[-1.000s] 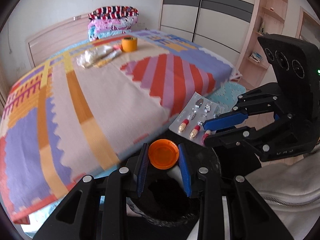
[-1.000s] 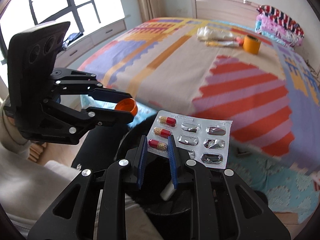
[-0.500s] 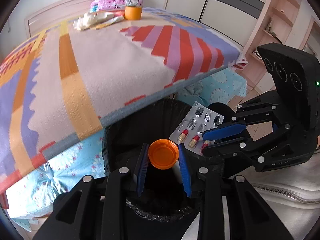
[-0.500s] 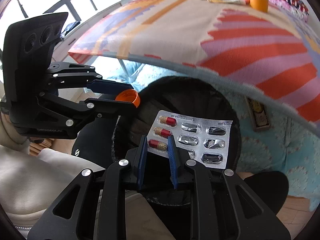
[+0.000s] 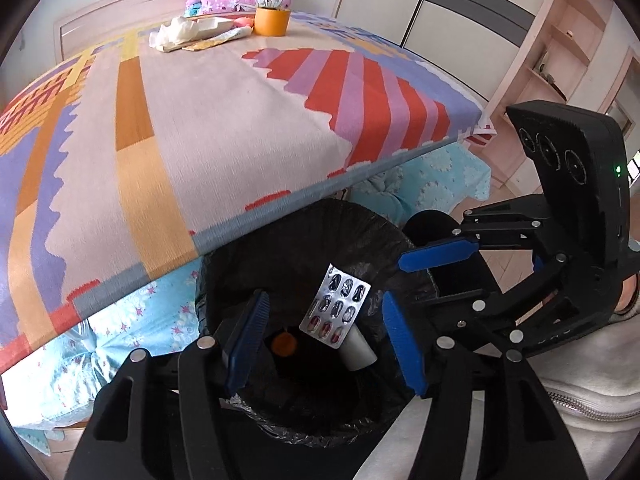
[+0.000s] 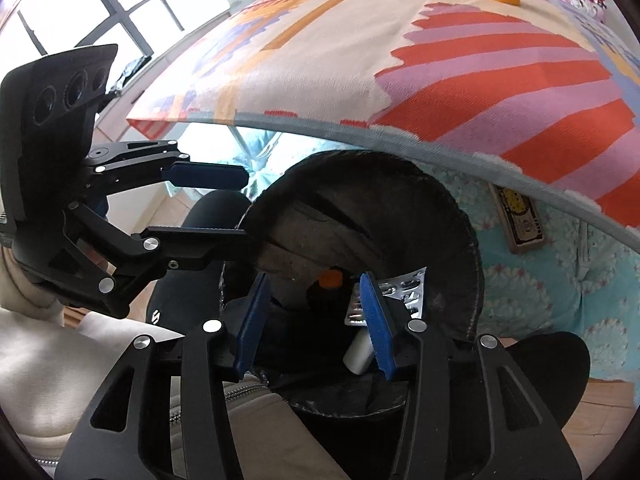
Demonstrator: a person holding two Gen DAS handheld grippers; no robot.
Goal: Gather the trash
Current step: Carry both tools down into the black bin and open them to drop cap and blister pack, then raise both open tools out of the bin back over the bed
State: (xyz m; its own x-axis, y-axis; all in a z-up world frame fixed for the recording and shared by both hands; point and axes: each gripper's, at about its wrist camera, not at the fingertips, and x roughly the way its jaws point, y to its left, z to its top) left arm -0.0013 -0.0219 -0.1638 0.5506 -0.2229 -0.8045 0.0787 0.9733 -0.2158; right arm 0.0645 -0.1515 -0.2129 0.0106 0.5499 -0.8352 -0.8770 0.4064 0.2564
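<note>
L wrist cam looks steeply down past its own fingers into the black bin (image 5: 400,240), close; bed (image 5: 200,120) fills upper frame. R wrist cam, same tilt, sees bin (image 6: 460,216) centre frame, bed (image 6: 480,60) upper right. Both share bin, bed, and each other's gripper.

Black claw (image 5: 324,344), blue pads (image 5: 248,338), silver screws; cream zipped sleeve (image 5: 580,396).

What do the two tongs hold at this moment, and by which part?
Nothing. Both the left tongs and right tongs are opening, empty. The silver foil pill blister sheet and round orange plastic cap are inside the black lined trash bin.
</note>
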